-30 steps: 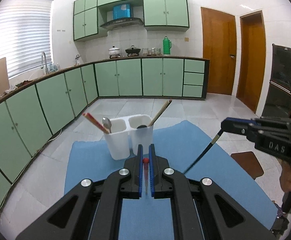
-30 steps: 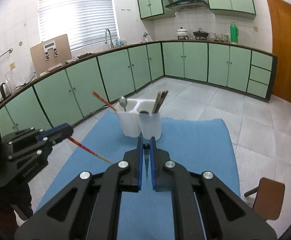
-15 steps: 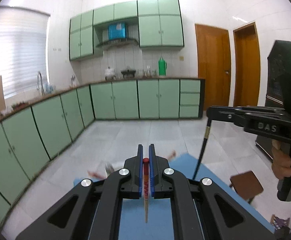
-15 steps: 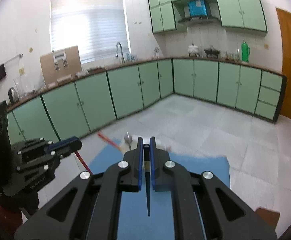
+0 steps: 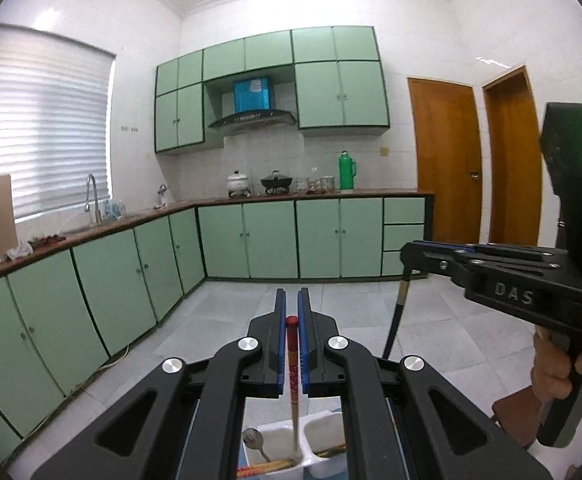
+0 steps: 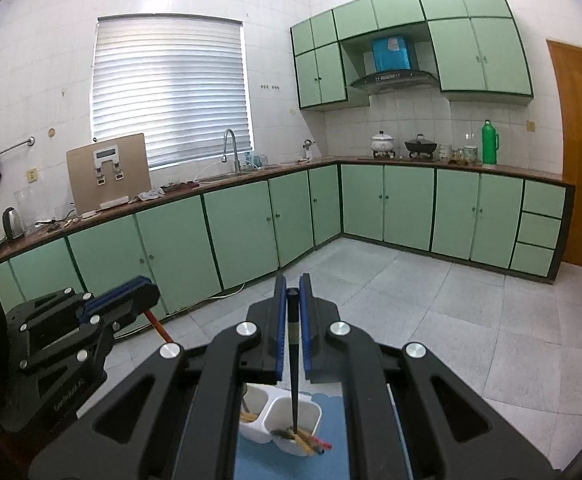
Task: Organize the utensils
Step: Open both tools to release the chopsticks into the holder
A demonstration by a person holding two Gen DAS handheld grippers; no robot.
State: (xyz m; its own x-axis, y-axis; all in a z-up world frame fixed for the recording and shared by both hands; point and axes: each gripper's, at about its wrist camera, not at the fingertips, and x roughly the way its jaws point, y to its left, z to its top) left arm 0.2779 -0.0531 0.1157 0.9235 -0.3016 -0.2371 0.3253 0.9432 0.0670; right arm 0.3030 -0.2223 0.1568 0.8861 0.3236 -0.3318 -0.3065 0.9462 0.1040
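**White holder below, a chopstick hanging over each cup**

White plastic, the two-cup holder [image 5: 291, 454] sits on a blue mat [image 6: 331, 432] directly under both tools. The left gripper [image 5: 291, 344] has its jaws clenched on a red-topped chopstick [image 5: 292, 364] that hangs tip-down over the holder's left cup, which already contains a spoon [image 5: 253, 440] and a red chopstick lying low. The right gripper [image 6: 292, 328] is likewise clamped on a dark chopstick [image 6: 293, 384], its tip just inside the other cup, among chopsticks lying there.

To finish well, I would keep each stick vertical and lower until the tip is well below the rim before letting go, one side at a time. Dropping from height risks a bounce off the dividing wall. The left tip seems near that wall, so a small nudge outward looks wise.
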